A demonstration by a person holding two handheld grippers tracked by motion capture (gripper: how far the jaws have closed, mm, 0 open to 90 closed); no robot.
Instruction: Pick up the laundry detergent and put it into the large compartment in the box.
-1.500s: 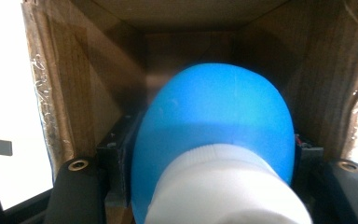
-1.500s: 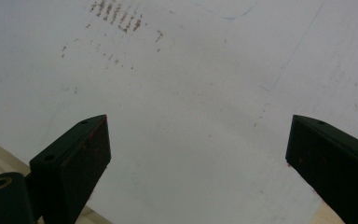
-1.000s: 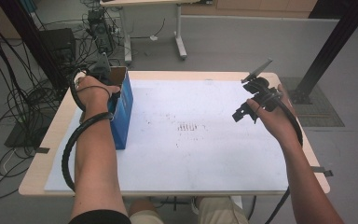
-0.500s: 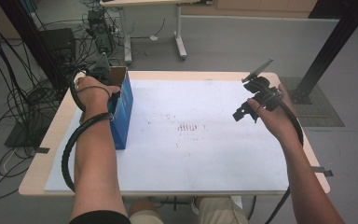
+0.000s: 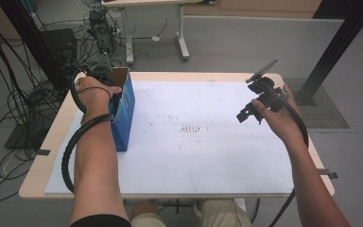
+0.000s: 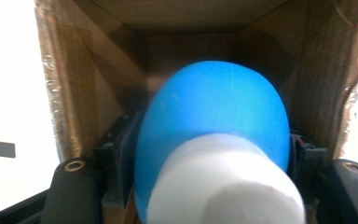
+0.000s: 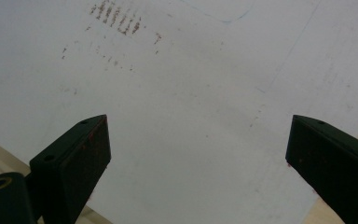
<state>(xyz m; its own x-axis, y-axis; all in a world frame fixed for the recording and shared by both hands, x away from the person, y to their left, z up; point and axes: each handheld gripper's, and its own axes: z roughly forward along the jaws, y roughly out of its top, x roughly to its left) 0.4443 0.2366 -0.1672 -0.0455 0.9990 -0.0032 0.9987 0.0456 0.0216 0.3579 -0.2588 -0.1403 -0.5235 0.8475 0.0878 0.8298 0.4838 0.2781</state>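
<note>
L claw opening round blue bottle in box.

I read the box as blue on its outer wall, with a plain brown cardboard interior in the left gripper view. The bottle inside it is bright blue with a white cap. I see both grippers finished in black: the left gripper with black jaws, the right gripper likewise. The table shows a pale wood edge under a white sheet, which carries a patch of small rust-brown speckles in short rows. The floor is grey.
</note>
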